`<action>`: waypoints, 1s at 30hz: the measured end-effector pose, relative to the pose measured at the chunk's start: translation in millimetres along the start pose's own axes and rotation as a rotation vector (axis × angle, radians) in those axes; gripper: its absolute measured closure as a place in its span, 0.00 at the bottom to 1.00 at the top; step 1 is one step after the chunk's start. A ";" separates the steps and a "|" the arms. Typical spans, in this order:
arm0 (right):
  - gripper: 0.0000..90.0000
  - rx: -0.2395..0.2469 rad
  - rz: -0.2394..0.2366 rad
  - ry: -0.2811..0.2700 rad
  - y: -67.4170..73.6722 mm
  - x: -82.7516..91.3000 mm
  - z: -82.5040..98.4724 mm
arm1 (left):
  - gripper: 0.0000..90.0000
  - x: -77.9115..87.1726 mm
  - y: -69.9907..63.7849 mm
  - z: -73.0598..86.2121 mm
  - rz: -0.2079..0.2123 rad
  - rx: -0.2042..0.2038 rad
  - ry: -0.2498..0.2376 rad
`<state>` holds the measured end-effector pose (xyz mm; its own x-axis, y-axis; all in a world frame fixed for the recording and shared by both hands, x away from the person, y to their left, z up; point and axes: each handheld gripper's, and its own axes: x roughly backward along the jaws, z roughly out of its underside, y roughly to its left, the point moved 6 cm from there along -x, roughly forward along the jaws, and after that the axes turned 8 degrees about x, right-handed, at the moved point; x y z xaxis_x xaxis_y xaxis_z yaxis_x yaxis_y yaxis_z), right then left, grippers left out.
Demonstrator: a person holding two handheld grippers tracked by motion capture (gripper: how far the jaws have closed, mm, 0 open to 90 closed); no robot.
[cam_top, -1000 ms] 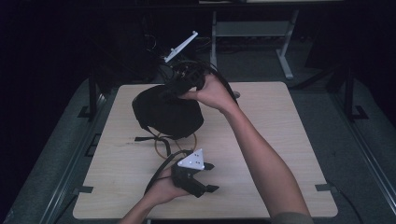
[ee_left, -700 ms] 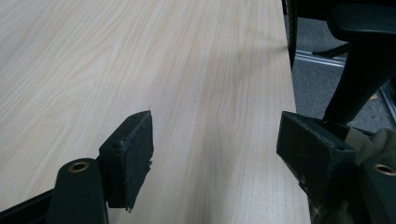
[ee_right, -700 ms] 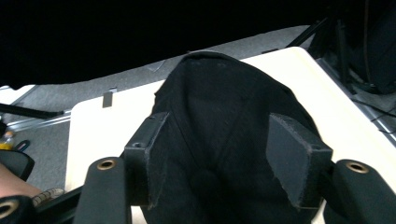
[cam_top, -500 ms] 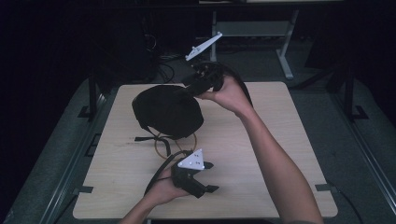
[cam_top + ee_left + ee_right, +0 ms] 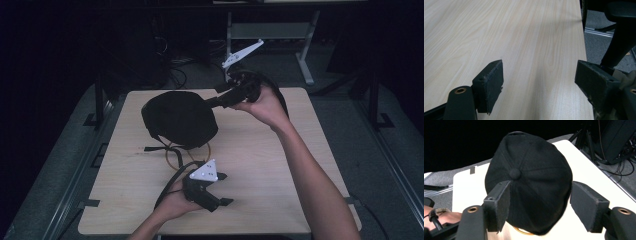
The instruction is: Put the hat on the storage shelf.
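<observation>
Black cap (image 5: pixel 180 119) lay crown-up on counter (image 5: pixel 280 165), far-left part, over yellow ring (image 5: pixel 172 156). Right tool (image 5: pixel 220 100) beside cap, jaws just opening wide, nothing gripped, likely released. Left tool (image 5: pixel 223 189) rested near edge, wide, empty, apparently waiting.

Black cap (image 5: pixel 531 185) — matt cloth; table (image 5: pixel 524 37) — pale wood.

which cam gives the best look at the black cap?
Right gripper view: the cap sits close and centred between the open tongs, with its top button and seams clear. The high view shows the cap smaller and darker on the table. The left gripper view looks along bare tabletop.
</observation>
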<state>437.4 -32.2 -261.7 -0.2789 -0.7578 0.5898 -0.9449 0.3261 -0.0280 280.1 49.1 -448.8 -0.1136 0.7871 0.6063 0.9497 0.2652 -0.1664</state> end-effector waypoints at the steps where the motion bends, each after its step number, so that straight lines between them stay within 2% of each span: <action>1: 0.34 -0.001 0.004 -0.002 -0.7 2.5 2.0 | 0.25 -0.1 0.2 0.1 -0.001 0.001 0.000; 11: 0.33 -0.025 0.016 -0.016 -2.6 15.1 13.9 | 0.25 1.0 0.7 1.4 -0.007 0.011 -0.003; 24: 0.32 -0.066 0.039 -0.021 -6.1 31.7 37.5 | 0.25 -0.3 1.7 2.1 -0.015 0.001 0.005; 30: 0.32 -0.070 0.048 -0.033 -7.0 38.8 47.2 | 0.25 -1.3 1.8 2.5 -0.020 0.004 0.001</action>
<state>425.2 -90.5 -276.8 -0.3301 -0.7585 0.5619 -0.9164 0.4002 0.0018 281.1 50.0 -451.9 -0.1320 0.7811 0.6103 0.9463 0.2827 -0.1571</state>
